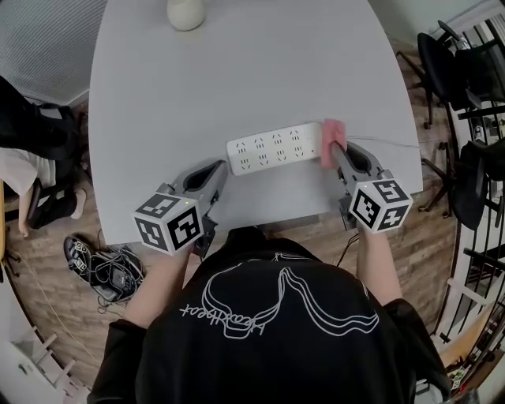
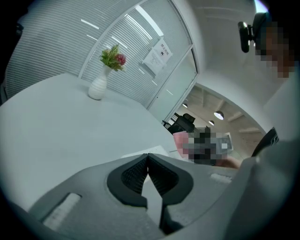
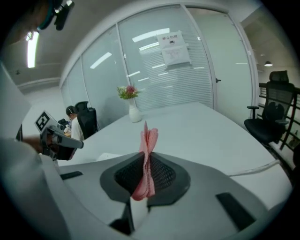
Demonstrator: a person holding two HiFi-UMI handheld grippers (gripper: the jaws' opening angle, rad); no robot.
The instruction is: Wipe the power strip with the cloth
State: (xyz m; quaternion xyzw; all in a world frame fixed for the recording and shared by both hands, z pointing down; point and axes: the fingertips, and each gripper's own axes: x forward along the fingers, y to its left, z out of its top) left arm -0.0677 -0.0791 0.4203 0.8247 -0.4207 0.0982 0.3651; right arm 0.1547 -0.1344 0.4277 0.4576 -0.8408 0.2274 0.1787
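Observation:
A white power strip [image 1: 274,147] lies across the near part of the grey table [image 1: 237,71], its cable running off to the right. My right gripper [image 1: 338,150] is shut on a folded pink cloth [image 1: 332,140] that rests against the strip's right end; in the right gripper view the cloth [image 3: 146,159] sticks up between the pads. My left gripper [image 1: 219,170] sits just before the strip's left end, jaws shut with nothing in them [image 2: 148,161]. A corner of the strip [image 2: 150,152] shows beyond its tips.
A white vase [image 1: 186,13] with flowers [image 2: 113,57] stands at the table's far side. Black office chairs [image 1: 454,71] are on the right. Cables and a device [image 1: 102,268] lie on the wood floor at the left. Glass partitions stand behind the table.

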